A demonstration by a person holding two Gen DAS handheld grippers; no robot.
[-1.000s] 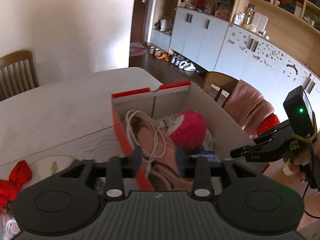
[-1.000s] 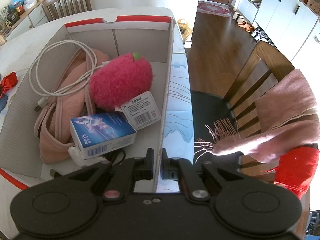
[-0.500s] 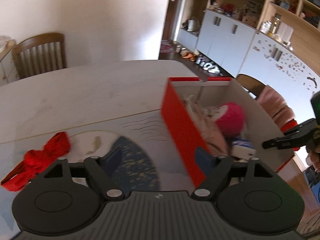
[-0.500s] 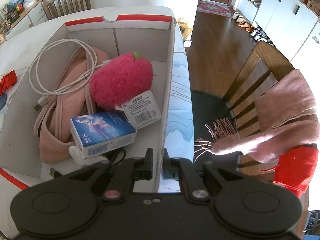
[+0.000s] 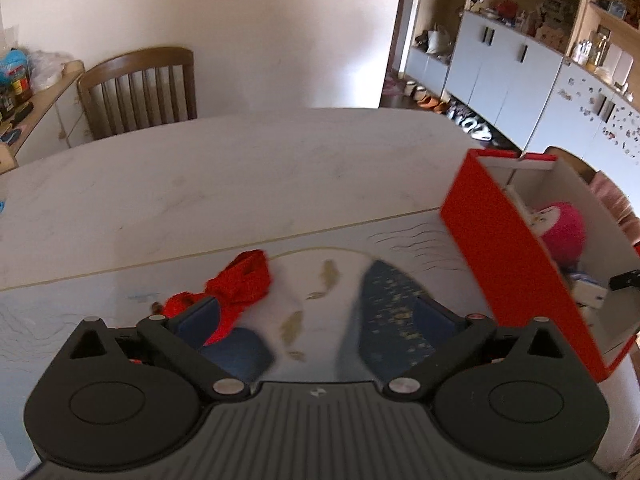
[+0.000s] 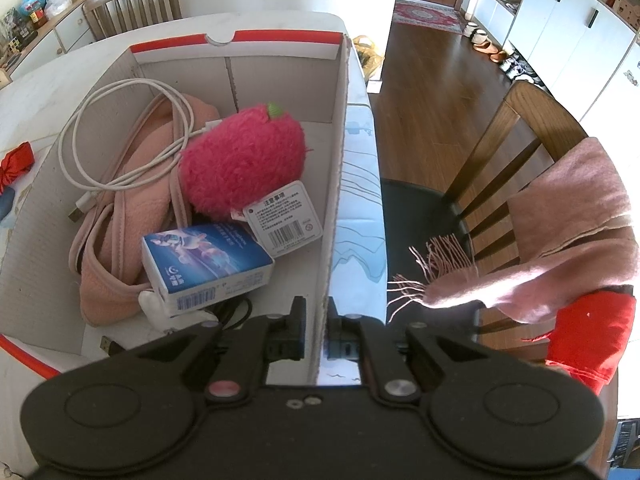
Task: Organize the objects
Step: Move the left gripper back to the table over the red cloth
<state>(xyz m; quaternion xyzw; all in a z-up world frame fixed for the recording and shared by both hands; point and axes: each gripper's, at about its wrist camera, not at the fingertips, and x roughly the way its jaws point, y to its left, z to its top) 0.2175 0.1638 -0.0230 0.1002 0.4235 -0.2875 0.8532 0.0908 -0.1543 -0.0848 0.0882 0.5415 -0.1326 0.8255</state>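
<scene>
A red and white cardboard box (image 6: pixel 340 128) stands on the table; it also shows at the right of the left wrist view (image 5: pixel 504 248). Inside lie a pink plush strawberry (image 6: pixel 244 160), a white cable (image 6: pixel 120 140), a pink bag (image 6: pixel 132 200) and a blue and white carton (image 6: pixel 208 260). My right gripper (image 6: pixel 316 332) is shut on the box's right wall. A red cloth (image 5: pixel 236 284) lies on the table mat just ahead of my left gripper (image 5: pixel 316 320), which is open and empty above the mat.
A wooden chair (image 6: pixel 512 168) draped with a pink scarf (image 6: pixel 560 240) stands right of the table. Another wooden chair (image 5: pixel 140 88) is at the far side. White table top (image 5: pixel 240 168) stretches beyond the mat. Cabinets (image 5: pixel 500 64) line the far wall.
My left gripper has left the box, opened wide and swung left toward the red cloth. My right gripper has stayed clamped on the box wall.
</scene>
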